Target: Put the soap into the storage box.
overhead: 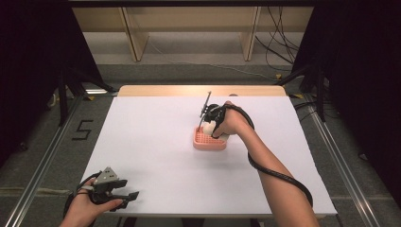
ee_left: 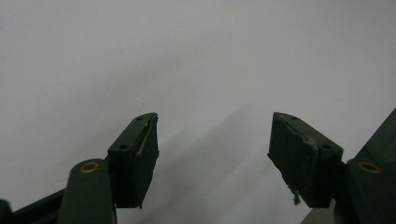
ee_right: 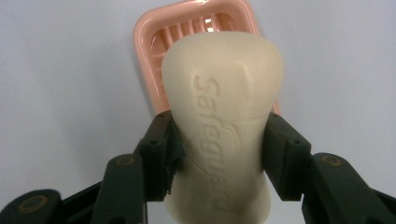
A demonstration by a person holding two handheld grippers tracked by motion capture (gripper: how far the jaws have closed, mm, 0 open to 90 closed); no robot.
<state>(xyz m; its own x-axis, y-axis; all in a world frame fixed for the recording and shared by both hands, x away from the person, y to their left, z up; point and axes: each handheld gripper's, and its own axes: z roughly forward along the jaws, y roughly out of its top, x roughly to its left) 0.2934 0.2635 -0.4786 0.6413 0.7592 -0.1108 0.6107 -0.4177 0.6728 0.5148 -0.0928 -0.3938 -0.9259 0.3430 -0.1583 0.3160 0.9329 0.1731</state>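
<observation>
My right hand-held gripper (ee_right: 219,144) has its two black jaws closed on the waist of a cream soap bar (ee_right: 224,107), one pad on each long side, the embossed lettering facing the camera. In the right gripper view the bar extends past the jaw tips and overlaps a pink slatted soap dish (ee_right: 149,56) lying beyond it; I cannot tell whether the bar touches the dish or hangs just above it. In the high view the right hand-held gripper (overhead: 211,124) sits over the near-right part of the dish (overhead: 204,142), with my right hand (overhead: 231,120) wrapped around it and its cable looping back along the forearm. The dish lies near the middle of the white counter (overhead: 151,142), slightly right of centre, with bare surface on all sides and well apart from every edge. My left hand-held gripper (ee_left: 212,154) stands with its jaws wide apart and nothing between them, plain white surface ahead of them. In the high view I see the left hand-held gripper (overhead: 124,196) at the near left corner of the counter, just inside the front edge, held in my left hand (overhead: 87,205) and well apart from the dish. A strip of bare wood shows along the counter's far edge (overhead: 198,91).
</observation>
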